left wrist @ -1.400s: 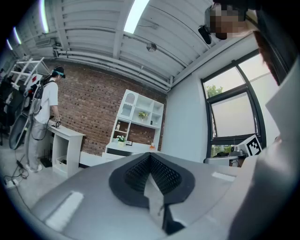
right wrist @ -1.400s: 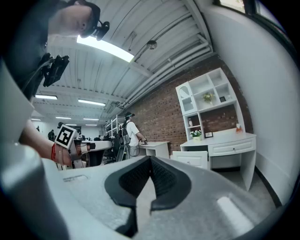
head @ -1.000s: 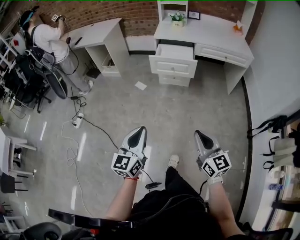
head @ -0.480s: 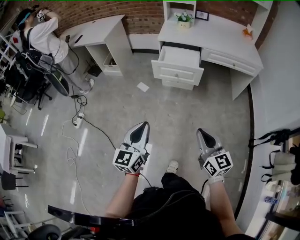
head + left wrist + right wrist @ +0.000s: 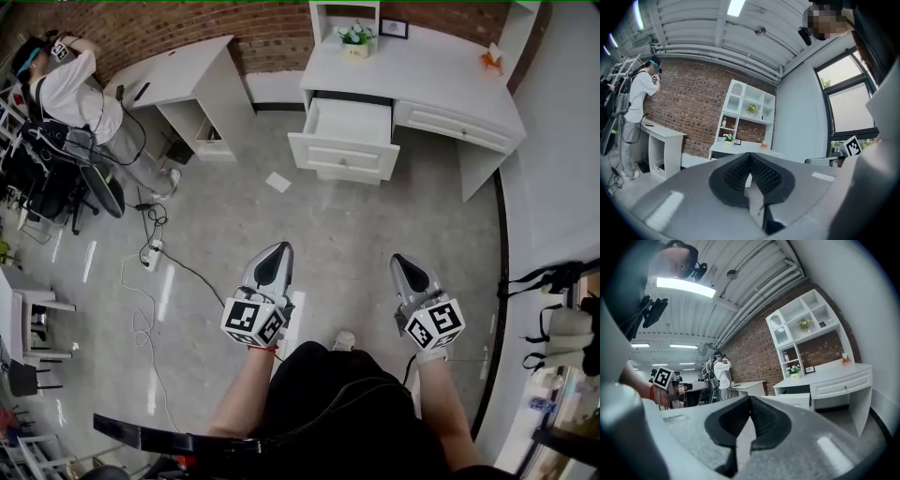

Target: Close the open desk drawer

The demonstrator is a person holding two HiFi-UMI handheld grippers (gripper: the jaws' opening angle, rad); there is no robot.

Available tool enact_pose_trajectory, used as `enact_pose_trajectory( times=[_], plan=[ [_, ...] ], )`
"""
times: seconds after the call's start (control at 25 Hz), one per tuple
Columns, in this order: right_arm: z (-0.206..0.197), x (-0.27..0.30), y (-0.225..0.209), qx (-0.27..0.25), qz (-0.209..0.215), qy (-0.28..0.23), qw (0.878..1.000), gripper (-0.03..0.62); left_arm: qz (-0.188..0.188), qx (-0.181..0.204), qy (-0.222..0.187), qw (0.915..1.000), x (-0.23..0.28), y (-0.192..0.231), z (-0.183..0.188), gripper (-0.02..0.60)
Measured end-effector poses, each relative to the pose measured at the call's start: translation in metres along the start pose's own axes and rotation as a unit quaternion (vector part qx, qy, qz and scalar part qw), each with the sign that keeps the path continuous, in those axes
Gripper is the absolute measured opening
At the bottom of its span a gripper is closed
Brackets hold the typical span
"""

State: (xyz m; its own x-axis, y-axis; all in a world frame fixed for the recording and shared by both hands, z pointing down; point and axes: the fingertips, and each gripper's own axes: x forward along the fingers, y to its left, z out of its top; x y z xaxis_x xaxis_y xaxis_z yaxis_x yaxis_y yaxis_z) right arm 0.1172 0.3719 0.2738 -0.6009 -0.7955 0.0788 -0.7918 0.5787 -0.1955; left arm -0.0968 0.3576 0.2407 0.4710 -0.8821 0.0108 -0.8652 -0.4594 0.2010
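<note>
The white open drawer [image 5: 345, 127] had shifted leftward in the head view since half a second before. It jutted from the white worktop [image 5: 441, 66]. Well short of that worktop hung the left tool [image 5: 279, 251] and right tool [image 5: 401, 262], both pinched together and empty. Best to walk up, then push the drawer front mid-width, straight in.

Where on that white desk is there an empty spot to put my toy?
The desk top is bare between the potted plant and the orange thing. The open drawer looks empty too. It's crowded at the back, by the potted plant and picture frame.
</note>
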Motion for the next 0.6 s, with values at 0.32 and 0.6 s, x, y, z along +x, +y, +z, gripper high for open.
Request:
enact_pose_trajectory(
  times=[0.32, 0.6],
  plan=[
    [-0.003, 0.011, -0.023, 0.016, -0.011, -0.001, 1.000, 0.000, 0.000, -0.003, 0.007, 1.0000, 0.029, 0.007, -0.005, 0.002],
    [-0.001, 0.044, -0.047, 0.022, -0.018, 0.002, 1.000, 0.000, -0.010, -0.009, 0.013, 0.9998, 0.070, 0.027, -0.010, 0.002]
  ],
)
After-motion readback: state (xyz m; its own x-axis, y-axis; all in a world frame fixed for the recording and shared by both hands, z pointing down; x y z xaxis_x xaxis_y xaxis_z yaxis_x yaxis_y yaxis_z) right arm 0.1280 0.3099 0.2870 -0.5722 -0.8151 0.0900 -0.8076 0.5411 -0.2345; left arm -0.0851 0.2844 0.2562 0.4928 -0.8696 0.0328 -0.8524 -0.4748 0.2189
